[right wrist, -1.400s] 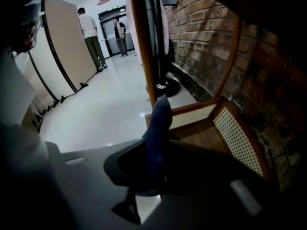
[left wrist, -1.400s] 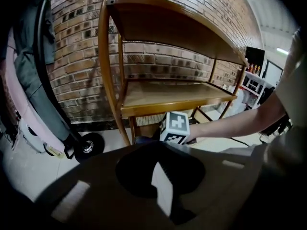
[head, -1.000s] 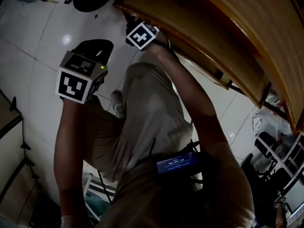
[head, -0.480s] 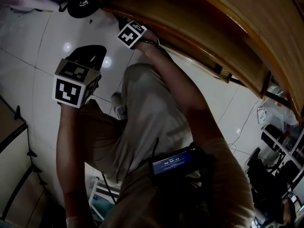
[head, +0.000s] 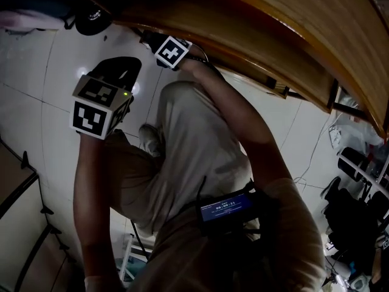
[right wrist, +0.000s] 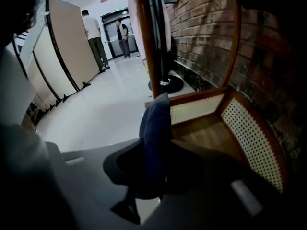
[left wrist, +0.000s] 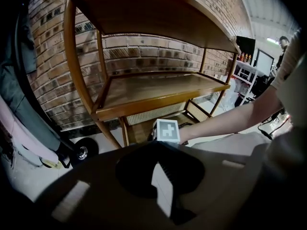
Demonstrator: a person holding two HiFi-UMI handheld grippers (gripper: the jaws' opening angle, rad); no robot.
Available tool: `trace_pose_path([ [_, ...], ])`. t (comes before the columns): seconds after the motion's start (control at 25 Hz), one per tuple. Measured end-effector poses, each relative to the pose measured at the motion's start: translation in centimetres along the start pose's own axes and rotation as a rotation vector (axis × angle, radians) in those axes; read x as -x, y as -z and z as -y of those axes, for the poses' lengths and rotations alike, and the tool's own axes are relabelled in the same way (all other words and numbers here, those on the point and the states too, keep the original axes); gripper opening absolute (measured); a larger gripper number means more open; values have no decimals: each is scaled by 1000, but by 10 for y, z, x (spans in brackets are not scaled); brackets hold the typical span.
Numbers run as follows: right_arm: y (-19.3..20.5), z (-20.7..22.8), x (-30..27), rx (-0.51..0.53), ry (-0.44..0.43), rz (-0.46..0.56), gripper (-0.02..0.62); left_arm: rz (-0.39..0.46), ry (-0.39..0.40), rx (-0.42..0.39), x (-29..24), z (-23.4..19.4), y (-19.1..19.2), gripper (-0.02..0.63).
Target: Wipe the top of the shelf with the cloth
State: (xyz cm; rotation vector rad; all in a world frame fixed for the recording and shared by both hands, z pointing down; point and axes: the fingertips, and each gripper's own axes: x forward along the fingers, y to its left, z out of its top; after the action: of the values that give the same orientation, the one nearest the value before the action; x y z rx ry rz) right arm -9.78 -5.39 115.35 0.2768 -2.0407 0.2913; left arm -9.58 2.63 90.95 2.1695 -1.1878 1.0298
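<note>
The wooden shelf (left wrist: 158, 87) stands against a brick wall, with its top board (left wrist: 144, 8) high in the left gripper view. A dark blue cloth (right wrist: 156, 128) sticks up between the jaws of my right gripper (right wrist: 151, 176), which is shut on it. That gripper is low beside the shelf's bottom level with cane sides (right wrist: 249, 143). Its marker cube (left wrist: 168, 131) (head: 173, 52) shows under the middle board. My left gripper (left wrist: 160, 186) (head: 115, 72) hangs back over the floor. A narrow slit of floor shows between its jaws, with nothing in it.
A wheel (left wrist: 79, 150) and hanging garments (left wrist: 21, 95) are left of the shelf. A rack with bottles (left wrist: 247, 73) stands to the right. Folding panels (right wrist: 62, 51) and two people (right wrist: 93, 37) are far off across the tiled floor (right wrist: 105, 109). The person's legs (head: 194, 163) are below.
The left gripper view has tilted up, so more of the shelf's top board shows. The right gripper has shifted slightly along the bottom level, still holding the cloth.
</note>
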Motion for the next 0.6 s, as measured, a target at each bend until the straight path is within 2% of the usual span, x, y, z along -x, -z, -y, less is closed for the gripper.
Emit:
trace_pose_path([
  [0.36,47,5,16,-56,12,-35,97,-10,23,17,-5,3,2,5],
  [0.6,37,13,37,-17,57,98,97,3,40,-2,-10,5,-2,5],
])
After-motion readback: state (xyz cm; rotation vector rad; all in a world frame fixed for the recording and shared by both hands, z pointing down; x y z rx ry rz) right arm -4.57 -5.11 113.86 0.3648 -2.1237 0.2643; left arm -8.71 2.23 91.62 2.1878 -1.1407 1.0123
